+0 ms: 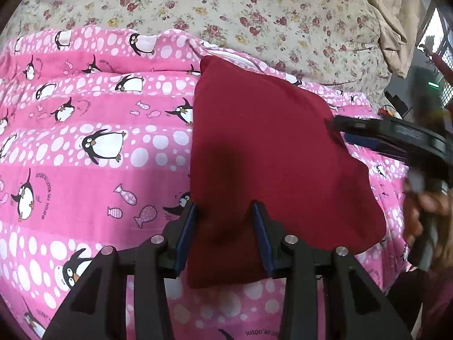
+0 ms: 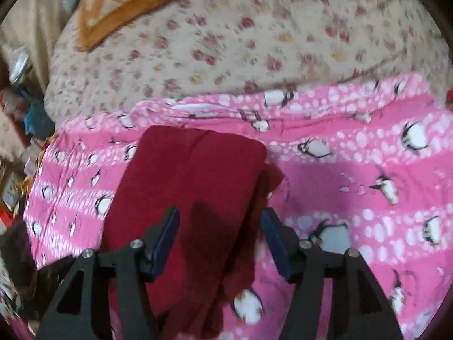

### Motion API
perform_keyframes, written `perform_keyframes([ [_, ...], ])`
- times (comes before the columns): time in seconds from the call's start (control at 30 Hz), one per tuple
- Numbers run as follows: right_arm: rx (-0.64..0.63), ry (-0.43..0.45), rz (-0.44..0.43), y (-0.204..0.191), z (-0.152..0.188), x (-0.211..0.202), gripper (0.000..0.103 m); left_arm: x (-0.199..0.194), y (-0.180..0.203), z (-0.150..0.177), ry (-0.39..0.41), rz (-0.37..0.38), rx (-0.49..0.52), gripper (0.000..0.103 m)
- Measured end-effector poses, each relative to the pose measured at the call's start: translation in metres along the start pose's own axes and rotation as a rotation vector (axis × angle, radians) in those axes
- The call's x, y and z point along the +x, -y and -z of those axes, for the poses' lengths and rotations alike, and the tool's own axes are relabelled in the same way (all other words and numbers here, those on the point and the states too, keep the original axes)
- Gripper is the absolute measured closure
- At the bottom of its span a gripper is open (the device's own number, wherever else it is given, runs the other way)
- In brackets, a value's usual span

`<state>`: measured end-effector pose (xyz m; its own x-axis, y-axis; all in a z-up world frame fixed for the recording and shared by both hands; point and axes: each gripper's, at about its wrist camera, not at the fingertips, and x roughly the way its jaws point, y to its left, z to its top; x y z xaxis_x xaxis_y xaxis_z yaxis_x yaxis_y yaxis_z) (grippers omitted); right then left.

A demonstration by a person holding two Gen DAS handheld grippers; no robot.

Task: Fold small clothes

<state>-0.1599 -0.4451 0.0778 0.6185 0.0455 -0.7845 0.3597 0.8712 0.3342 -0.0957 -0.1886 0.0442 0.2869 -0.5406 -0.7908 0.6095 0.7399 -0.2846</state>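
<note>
A dark red garment [image 1: 271, 153] lies folded on a pink penguin-print blanket [image 1: 85, 141]. My left gripper [image 1: 225, 209] is open, its jaws apart over the garment's near edge. In the left wrist view the right gripper [image 1: 337, 126] comes in from the right, at the garment's right edge; it is blurred. In the right wrist view the garment [image 2: 192, 187] lies as a folded oblong with loose layers at its right side. My right gripper [image 2: 220, 215] is open, its jaws standing apart above the garment's near part.
The pink blanket [image 2: 368, 198] lies on a cream floral bedspread [image 1: 254, 8]. An orange patterned cushion [image 2: 127, 2] sits at the far left of the bed. Clutter [image 2: 17, 141] lies beyond the bed's left edge. A window grille [image 1: 441, 36] is at the right.
</note>
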Motion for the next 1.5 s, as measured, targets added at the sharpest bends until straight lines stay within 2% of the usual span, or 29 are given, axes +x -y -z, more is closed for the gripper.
perform_keyframes([
  [0.03, 0.011, -0.026, -0.002, 0.002, -0.004, 0.013, 0.040, 0.000, 0.001, 0.000, 0.002, -0.006, 0.008, 0.084],
  [0.07, 0.022, -0.059, -0.004, 0.004, -0.007, 0.028, 0.045, 0.000, 0.002, 0.000, 0.004, -0.010, 0.013, 0.084],
  [0.1, 0.030, -0.068, -0.014, 0.005, -0.008, 0.036, 0.055, 0.000, 0.002, 0.001, 0.006, -0.012, 0.016, 0.084],
  [0.13, 0.030, -0.061, -0.017, 0.003, -0.010, 0.039, 0.061, 0.000, 0.003, 0.000, 0.009, -0.013, 0.015, 0.084],
  [0.17, 0.001, -0.037, -0.002, -0.002, -0.014, 0.038, 0.076, 0.000, 0.003, 0.000, 0.013, -0.011, 0.012, 0.084],
  [0.2, -0.030, -0.020, 0.012, -0.007, -0.016, 0.035, 0.083, 0.000, 0.003, 0.000, 0.016, -0.010, 0.008, 0.084],
  [0.27, -0.087, 0.005, 0.061, -0.014, -0.021, 0.038, 0.084, 0.001, 0.003, -0.001, 0.023, -0.003, -0.001, 0.083],
  [0.33, -0.103, -0.027, 0.107, -0.012, -0.020, 0.053, 0.084, 0.005, 0.005, -0.001, 0.021, -0.004, 0.002, 0.081],
  [0.43, -0.108, -0.019, 0.107, -0.006, -0.021, 0.049, 0.081, 0.005, 0.008, 0.000, 0.023, -0.019, 0.012, 0.079],
  [0.6, -0.097, 0.006, 0.056, -0.019, -0.011, 0.001, 0.054, 0.005, 0.003, 0.000, 0.018, -0.005, -0.001, 0.079],
  [0.67, -0.136, 0.020, 0.019, -0.033, 0.003, -0.017, 0.050, 0.005, 0.003, 0.000, 0.016, -0.007, -0.004, 0.078],
  [0.77, -0.197, 0.001, 0.017, -0.046, 0.025, -0.019, 0.050, 0.005, 0.004, 0.001, 0.017, -0.014, -0.002, 0.077],
  [0.87, -0.251, -0.084, 0.153, -0.041, 0.047, 0.004, 0.050, 0.006, 0.005, 0.002, 0.014, -0.022, 0.004, 0.077],
  [1.0, -0.193, -0.068, 0.107, -0.025, 0.056, 0.007, 0.050, 0.005, 0.007, 0.005, 0.022, -0.033, 0.020, 0.077],
  [1.2, -0.182, -0.072, 0.118, -0.031, 0.052, -0.006, 0.049, 0.006, 0.005, 0.003, 0.020, -0.031, 0.011, 0.076],
  [1.33, -0.171, -0.017, 0.067, -0.036, 0.051, -0.020, 0.046, 0.007, 0.003, 0.004, 0.018, -0.031, 0.006, 0.074],
  [1.47, -0.219, -0.109, 0.116, -0.034, 0.064, 0.005, 0.041, 0.009, 0.004, 0.003, 0.013, -0.033, 0.008, 0.073],
  [1.5, -0.206, -0.102, 0.104, -0.031, 0.065, 0.005, 0.039, 0.009, 0.003, 0.003, 0.013, -0.030, 0.009, 0.073],
])
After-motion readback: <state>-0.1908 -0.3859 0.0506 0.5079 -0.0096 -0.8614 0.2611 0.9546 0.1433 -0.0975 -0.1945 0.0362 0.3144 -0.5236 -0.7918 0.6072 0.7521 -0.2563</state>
